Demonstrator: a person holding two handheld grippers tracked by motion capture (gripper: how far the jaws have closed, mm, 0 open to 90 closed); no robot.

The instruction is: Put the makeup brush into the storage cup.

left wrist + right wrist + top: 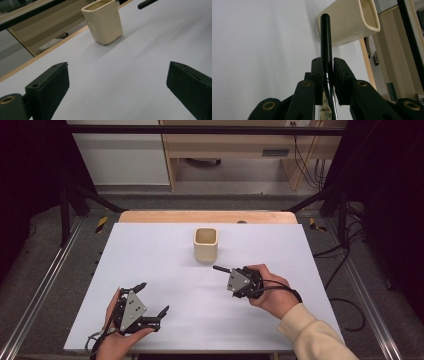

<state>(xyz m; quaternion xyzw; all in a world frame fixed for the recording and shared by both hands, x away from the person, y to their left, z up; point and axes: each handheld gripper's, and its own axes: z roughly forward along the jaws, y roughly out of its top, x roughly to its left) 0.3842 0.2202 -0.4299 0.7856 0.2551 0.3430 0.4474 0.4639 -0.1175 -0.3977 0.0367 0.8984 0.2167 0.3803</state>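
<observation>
From the high view, the right gripper (226,271) has its jaws clamped on a thin black stick, looks like a pen or brush handle (220,268), and the stick's free end pokes out toward the cream square cup (205,244) sitting upright near the far middle of the white table (150,270). The cup is just past the tip, up and a bit to the left, so that hand is clearly the closer one. The left gripper (154,298) sits down at the near left corner, well apart from the cup, jaws spread wide with nothing between them. Left gripper view: both black pads stand far apart over bare table, the cup (103,21) is well ahead of them, and the dark tip of the stick (147,3) peeks in at the top right. Right gripper view is the good one: the pads are squeezed on the black stick (325,45), its long axis runs straight out along the jaws, and the tip lands against the cup's side wall (347,22), below the rim. I'd guess the end has to come up over the rim before it can drop in.
</observation>
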